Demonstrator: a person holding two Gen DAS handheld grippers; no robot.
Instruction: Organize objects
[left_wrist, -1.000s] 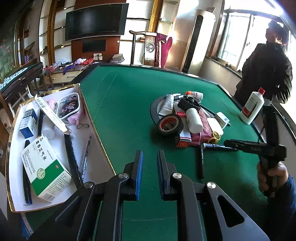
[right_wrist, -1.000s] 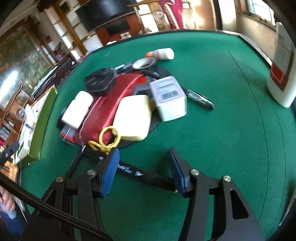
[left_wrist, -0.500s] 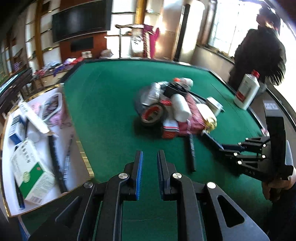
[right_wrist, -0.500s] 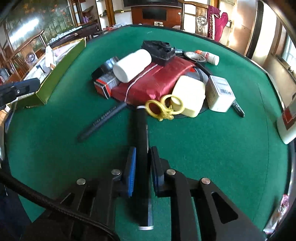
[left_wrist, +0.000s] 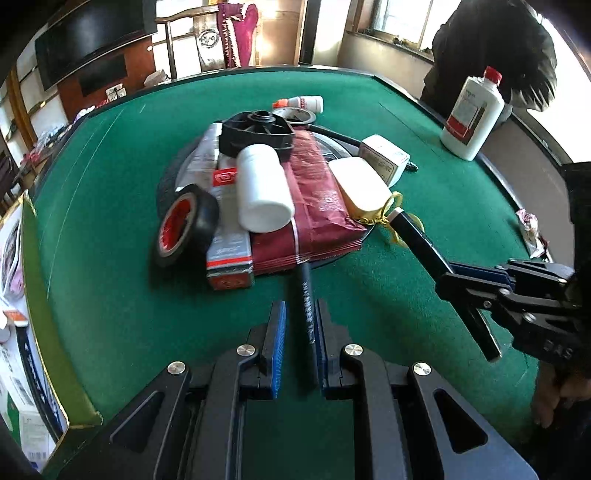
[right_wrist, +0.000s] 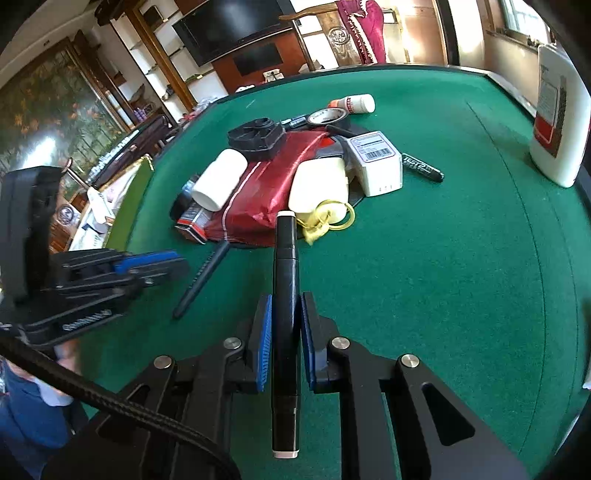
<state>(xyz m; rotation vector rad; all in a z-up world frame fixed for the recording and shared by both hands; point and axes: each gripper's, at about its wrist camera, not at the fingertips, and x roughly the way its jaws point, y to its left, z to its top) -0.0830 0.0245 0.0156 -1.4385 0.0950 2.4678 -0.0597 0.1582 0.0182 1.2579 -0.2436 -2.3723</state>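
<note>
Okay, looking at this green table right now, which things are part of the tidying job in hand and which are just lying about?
In hand:
- right gripper, shut on the thick black marker
- left gripper, straddling the slim black pen
- cardboard sorting tray

Lying about:
- white plastic jar
- dark red foil pouch
- black tape roll
- tall white bottle with red cap
</note>
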